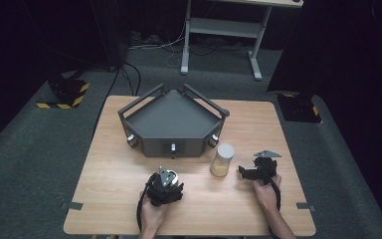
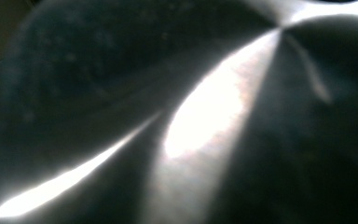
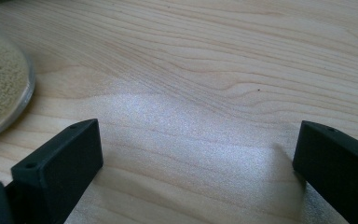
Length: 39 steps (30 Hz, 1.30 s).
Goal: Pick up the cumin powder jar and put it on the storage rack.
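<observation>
A round, shiny metal thing [image 1: 174, 175] sits on the wooden table [image 1: 119, 164] near its front middle, and my left gripper [image 1: 170, 178] is down over it. In the left gripper view its brushed metal surface [image 2: 200, 121] is right up against the camera and hides the jaws. To the right stands a clear jar [image 1: 222, 159] half full of pale grains. Right of the jar, my right gripper [image 1: 257, 168] is low over the table. In the right gripper view my right gripper [image 3: 196, 154] has its black jaws wide apart over bare wood, with the jar [image 3: 2, 88] at the left edge.
A dark grey tray [image 1: 171, 119] with angled sides, corner rails and small knobs on its front stands at the back middle of the table. Past the table are grey carpet, a white desk frame [image 1: 219, 27] and cables.
</observation>
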{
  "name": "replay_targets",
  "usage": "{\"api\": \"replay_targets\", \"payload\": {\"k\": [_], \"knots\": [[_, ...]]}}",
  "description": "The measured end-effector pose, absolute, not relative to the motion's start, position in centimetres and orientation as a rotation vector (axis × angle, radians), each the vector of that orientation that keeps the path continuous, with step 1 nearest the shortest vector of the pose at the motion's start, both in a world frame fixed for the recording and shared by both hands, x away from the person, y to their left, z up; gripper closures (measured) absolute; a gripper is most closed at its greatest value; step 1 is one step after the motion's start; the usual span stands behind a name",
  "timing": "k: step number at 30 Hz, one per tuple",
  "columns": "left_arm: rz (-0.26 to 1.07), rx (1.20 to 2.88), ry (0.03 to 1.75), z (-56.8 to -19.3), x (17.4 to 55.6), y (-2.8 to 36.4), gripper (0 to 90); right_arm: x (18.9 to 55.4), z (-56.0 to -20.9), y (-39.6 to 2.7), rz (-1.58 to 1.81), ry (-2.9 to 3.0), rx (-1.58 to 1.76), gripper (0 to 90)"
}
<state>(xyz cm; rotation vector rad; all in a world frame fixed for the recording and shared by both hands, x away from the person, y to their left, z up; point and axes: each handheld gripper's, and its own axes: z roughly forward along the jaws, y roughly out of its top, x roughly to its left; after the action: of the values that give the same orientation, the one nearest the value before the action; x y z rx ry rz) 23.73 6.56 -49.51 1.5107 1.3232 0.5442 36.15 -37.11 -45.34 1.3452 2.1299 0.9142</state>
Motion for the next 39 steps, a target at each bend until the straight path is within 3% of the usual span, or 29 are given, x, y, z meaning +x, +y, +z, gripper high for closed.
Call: {"api": "replay_targets", "payload": {"k": [9, 10, 25, 26, 35, 39], "knots": [[0.547, 1.499, 1.315, -49.7, 23.7, 6.6, 31.4, 36.1, -45.3, -37.1, 0.914, 2.130, 1.346, 0.5], [0.609, 1.891, 1.180, -46.6, 24.8, 8.9, 31.4, 36.1, -45.3, -37.1, 0.914, 2.130, 1.345, 0.5], [0.621, 1.866, 1.173, -45.9, 24.6, 9.3, 31.5, 36.2, -45.3, -37.1, 0.915, 2.131, 1.346, 0.5], [0.608, 1.954, 1.145, -44.7, 25.0, 9.8, 31.5, 36.2, -45.3, -37.2, 0.916, 2.131, 1.345, 0.6], [0.629, 1.919, 1.119, -42.7, 24.7, 9.5, 31.5, 36.2, -45.4, -37.2, 0.918, 2.131, 1.344, 0.9], [0.635, 1.980, 1.073, -40.9, 25.3, 9.8, 31.5, 36.1, -45.4, -37.2, 0.918, 2.131, 1.344, 1.0]]}}
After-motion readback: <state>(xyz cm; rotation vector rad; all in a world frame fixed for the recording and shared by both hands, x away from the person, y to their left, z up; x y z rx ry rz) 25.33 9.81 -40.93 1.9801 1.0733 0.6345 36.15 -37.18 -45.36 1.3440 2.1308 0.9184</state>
